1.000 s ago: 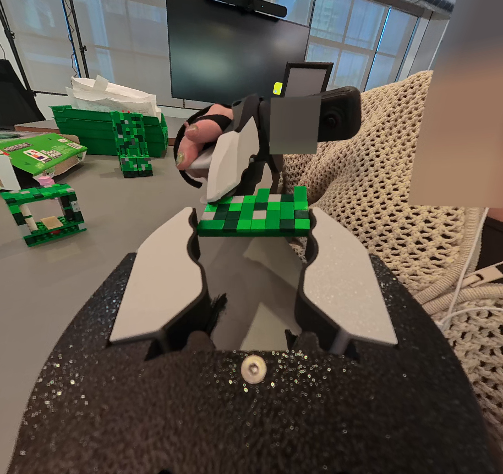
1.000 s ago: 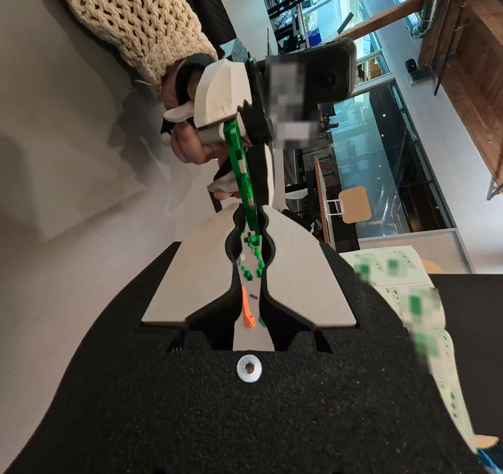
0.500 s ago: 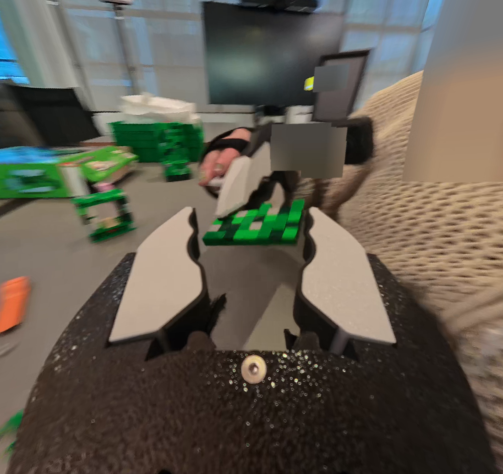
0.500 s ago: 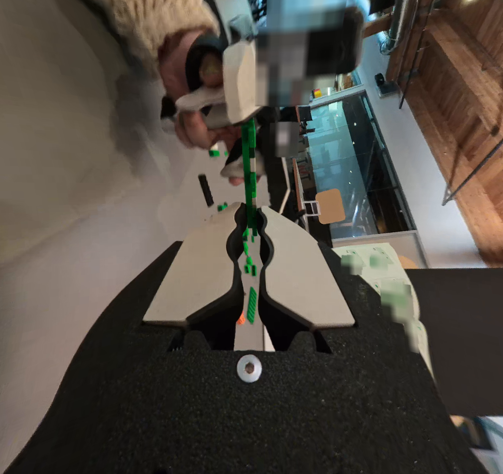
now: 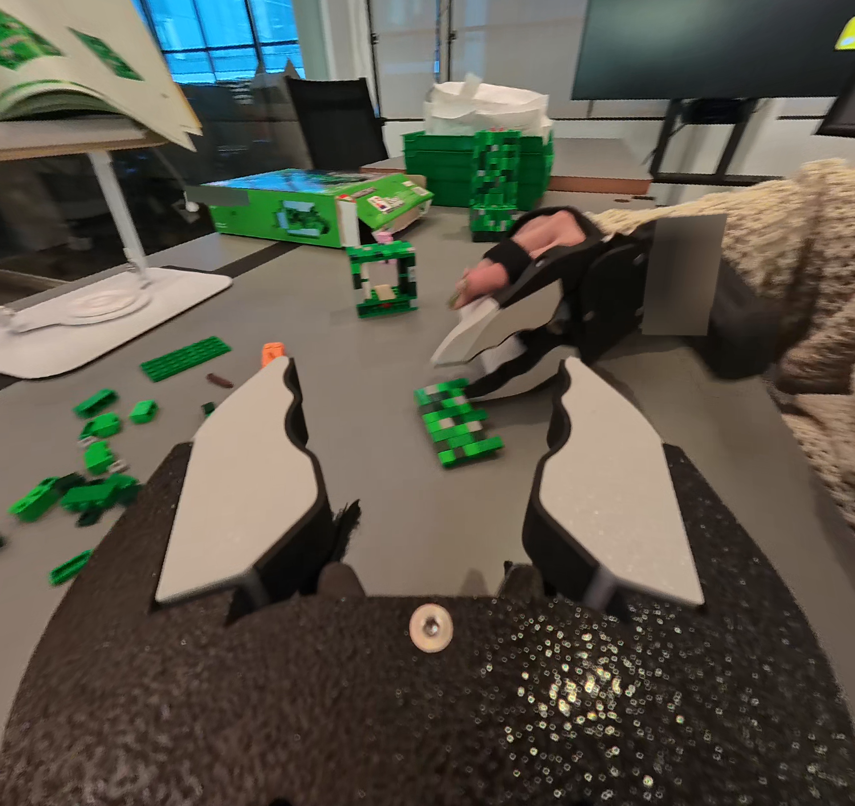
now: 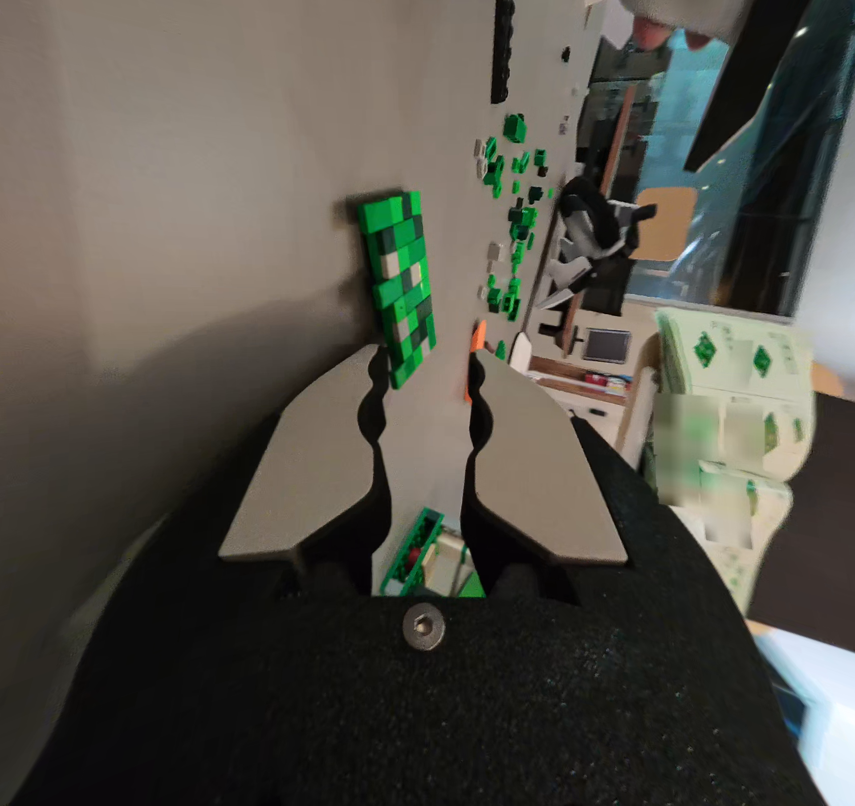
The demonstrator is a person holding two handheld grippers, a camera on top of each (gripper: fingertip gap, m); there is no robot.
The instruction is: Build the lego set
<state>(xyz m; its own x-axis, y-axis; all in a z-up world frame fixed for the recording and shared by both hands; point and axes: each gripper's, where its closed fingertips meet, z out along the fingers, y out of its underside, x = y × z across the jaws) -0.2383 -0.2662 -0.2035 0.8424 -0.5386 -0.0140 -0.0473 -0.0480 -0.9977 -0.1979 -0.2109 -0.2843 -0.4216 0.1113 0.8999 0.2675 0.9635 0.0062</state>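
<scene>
Black-bodied claws with grey fingers

Left claw [image 5: 428, 418]: glittery black mount, silver screw at 6 o'clock; right claw [image 6: 425, 381] alike; cream knit sleeve [image 5: 763, 238], black strap.

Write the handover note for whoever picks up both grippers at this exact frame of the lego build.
Left gripper: open, empty, above the table.
Right gripper: open, empty, just beside the checkered green panel, no longer gripping it.
The panel lies flat on the table, tiled side up.
Done so far: the panel is tiled; a small green frame build and a tall green figure stand farther back by the opened box.
Loose green pieces, a green plate and an orange tool lie to the left.
Left: fit the panel and loose pieces; the instruction booklet is open nearby.
</scene>
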